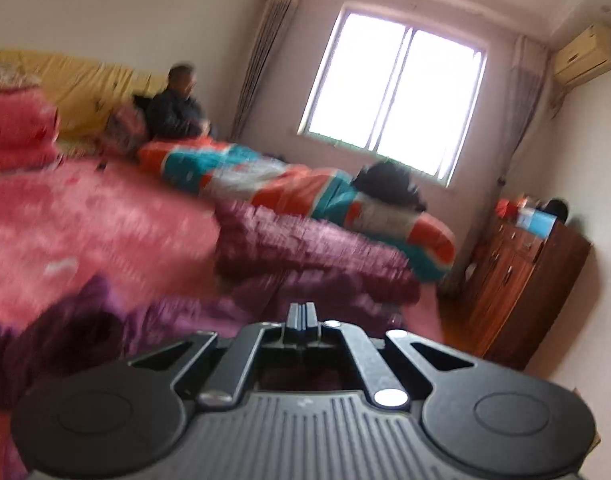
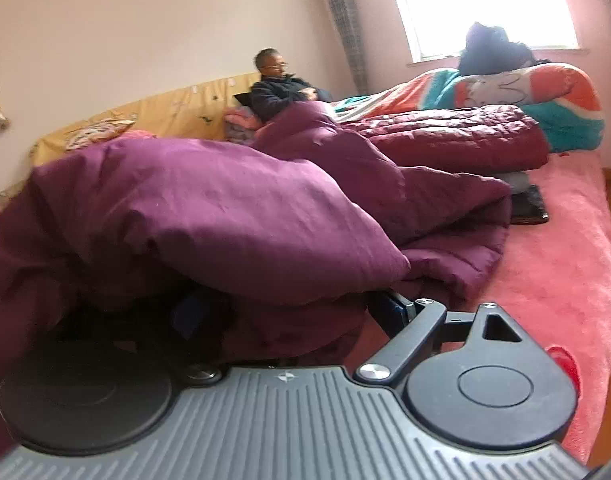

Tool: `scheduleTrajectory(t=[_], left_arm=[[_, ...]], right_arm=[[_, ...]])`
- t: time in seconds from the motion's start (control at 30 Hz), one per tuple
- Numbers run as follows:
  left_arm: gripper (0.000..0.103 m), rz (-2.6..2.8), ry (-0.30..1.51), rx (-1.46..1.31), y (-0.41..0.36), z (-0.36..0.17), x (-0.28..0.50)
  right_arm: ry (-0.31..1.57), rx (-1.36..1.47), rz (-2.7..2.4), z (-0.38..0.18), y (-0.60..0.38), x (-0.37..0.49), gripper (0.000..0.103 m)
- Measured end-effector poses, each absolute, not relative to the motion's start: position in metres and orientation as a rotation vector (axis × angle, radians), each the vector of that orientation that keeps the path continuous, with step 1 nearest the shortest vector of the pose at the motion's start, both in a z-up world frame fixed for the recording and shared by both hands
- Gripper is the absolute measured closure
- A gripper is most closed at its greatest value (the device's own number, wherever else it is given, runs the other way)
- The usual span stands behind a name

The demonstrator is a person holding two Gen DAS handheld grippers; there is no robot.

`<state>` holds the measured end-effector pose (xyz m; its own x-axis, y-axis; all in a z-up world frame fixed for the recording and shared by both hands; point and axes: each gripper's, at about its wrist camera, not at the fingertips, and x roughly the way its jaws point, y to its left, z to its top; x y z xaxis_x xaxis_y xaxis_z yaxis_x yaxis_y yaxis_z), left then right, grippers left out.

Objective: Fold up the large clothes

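Although no neat fold is seen yet, progress: early, most judged left
Left wrist view: left gripper is clenched with nothing between its tips; purple garment lies rumpled on the pink bed cover
Right wrist view: right gripper is draped by the purple garment; its grip cannot be told; a seated person is shown sharper here

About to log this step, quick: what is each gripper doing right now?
Left gripper: closed, nothing visible between its fingers.
Right gripper: buried in the bulky purple padded garment; open or closed cannot be told.
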<state>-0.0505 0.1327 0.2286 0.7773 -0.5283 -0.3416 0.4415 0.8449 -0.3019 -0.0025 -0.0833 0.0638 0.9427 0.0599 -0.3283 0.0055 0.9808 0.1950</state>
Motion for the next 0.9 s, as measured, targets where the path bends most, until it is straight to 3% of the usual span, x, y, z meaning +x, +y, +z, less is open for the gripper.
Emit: scheduleTrajectory(t=[0.37,0.4,0.47,0.5,0.53,0.63,0.7,0.83,0.9], left_arm=[[0.103,-0.387,0.61,-0.17,0.198,0.176,-0.076],[0.101,-0.373,0.626,-0.171,0.206,0.174,-0.08],[0.092,-0.344,0.653,-0.177,0.222,0.167,-0.089],[0.074,-0.333,0.667,-0.187,0.229,0.164,-0.094],[0.059,-0.321,0.68,-0.201,0.235,0.16,-0.099],[0.048,-0.273,0.703,-0.229,0.255,0.147,-0.111],[0.043,-0.241,0.705,-0.253,0.267,0.139,-0.115],[0.025,-0.289,0.748,-0.38,0.291,0.12,-0.109],[0.025,-0.314,0.769,-0.414,0.296,0.109,-0.104]], right_arm=[[0.301,0.069,0.107,0.067,-0.081,0.014,0.0],[0.297,0.063,0.12,0.07,-0.081,0.013,0.006],[0.299,0.058,0.124,0.075,-0.078,0.01,0.031],[0.306,0.066,0.121,0.077,-0.078,0.01,0.044],[0.314,0.079,0.121,0.078,-0.078,0.01,0.049],[0.345,0.114,0.106,0.08,-0.079,0.008,0.063],[0.365,0.132,0.09,0.082,-0.079,0.001,0.068],[0.382,0.159,0.041,0.086,-0.076,-0.015,0.077],[0.369,0.172,0.02,0.091,-0.074,-0.022,0.079]])
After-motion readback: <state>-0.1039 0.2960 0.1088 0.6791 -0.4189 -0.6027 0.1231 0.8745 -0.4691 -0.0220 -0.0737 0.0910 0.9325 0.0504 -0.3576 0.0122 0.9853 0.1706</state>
